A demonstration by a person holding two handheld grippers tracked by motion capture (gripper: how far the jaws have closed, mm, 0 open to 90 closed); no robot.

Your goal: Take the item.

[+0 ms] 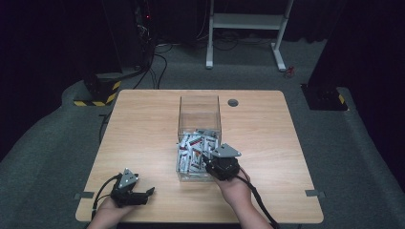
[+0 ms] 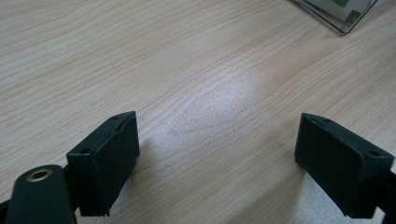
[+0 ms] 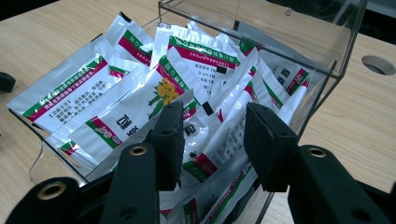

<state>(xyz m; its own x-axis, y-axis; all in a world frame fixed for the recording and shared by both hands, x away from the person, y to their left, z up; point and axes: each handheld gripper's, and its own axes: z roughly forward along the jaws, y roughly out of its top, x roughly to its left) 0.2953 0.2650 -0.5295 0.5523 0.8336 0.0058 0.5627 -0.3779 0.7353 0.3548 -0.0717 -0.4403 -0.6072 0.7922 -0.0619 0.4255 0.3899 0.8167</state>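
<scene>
The sachets (image 3: 187, 84) — silver packets with green and red bands — lie heaped in a clear plastic box (image 3: 336, 51), directly under and ahead of the right hand-held gripper (image 3: 212, 140). That hand-held gripper dips into the near end of the box (image 1: 199, 138), its jaws partly closed with one or two packets standing in the gap between them; whether the pads already press on a packet I cannot tell. In the high view the right hand-held gripper (image 1: 210, 160) sits at the near right corner of the box, a hand behind it.

The left hand-held gripper (image 2: 217, 154) is well apart from the box, to its left near the front edge of the tabletop (image 2: 140, 56) — jaws spread wide over bare wood. In the high view it (image 1: 143, 194) lies low over the tabletop (image 1: 143, 124).
</scene>
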